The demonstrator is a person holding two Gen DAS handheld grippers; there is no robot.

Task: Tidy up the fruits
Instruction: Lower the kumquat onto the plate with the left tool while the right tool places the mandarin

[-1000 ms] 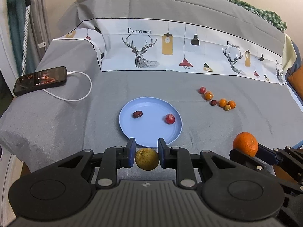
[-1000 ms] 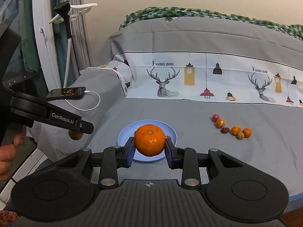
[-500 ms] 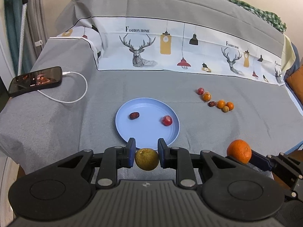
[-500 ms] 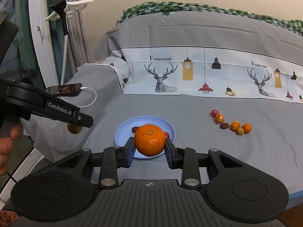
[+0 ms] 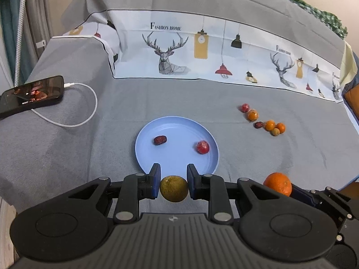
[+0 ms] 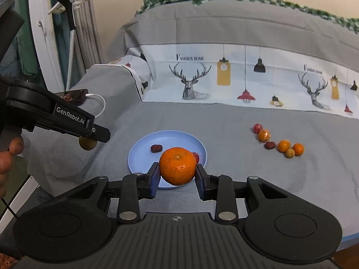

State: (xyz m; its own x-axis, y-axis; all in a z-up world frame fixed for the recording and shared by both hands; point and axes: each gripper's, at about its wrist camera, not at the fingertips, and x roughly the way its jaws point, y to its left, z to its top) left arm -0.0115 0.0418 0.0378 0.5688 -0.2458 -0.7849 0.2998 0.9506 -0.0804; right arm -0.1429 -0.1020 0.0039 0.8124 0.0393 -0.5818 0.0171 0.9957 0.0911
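My left gripper (image 5: 174, 180) is shut on a brownish-green round fruit (image 5: 174, 188) and holds it just before the near rim of the blue plate (image 5: 179, 123). The plate holds a dark red date (image 5: 160, 139) and a small red fruit (image 5: 202, 147). My right gripper (image 6: 177, 178) is shut on an orange (image 6: 177, 165) above the plate's near edge (image 6: 143, 141). The orange also shows in the left wrist view (image 5: 278, 183). The left gripper (image 6: 94, 134) with its fruit (image 6: 87, 144) shows in the right wrist view.
Several small fruits, orange, red and green, lie in a cluster (image 5: 267, 123) on the grey cloth right of the plate. A phone (image 5: 31, 95) with a white cable (image 5: 85, 105) lies at the far left. A printed backrest cloth (image 5: 202, 51) rises behind.
Both grippers have moved forward towards the plate, each still holding its fruit. The plate and the loose fruits have not moved.
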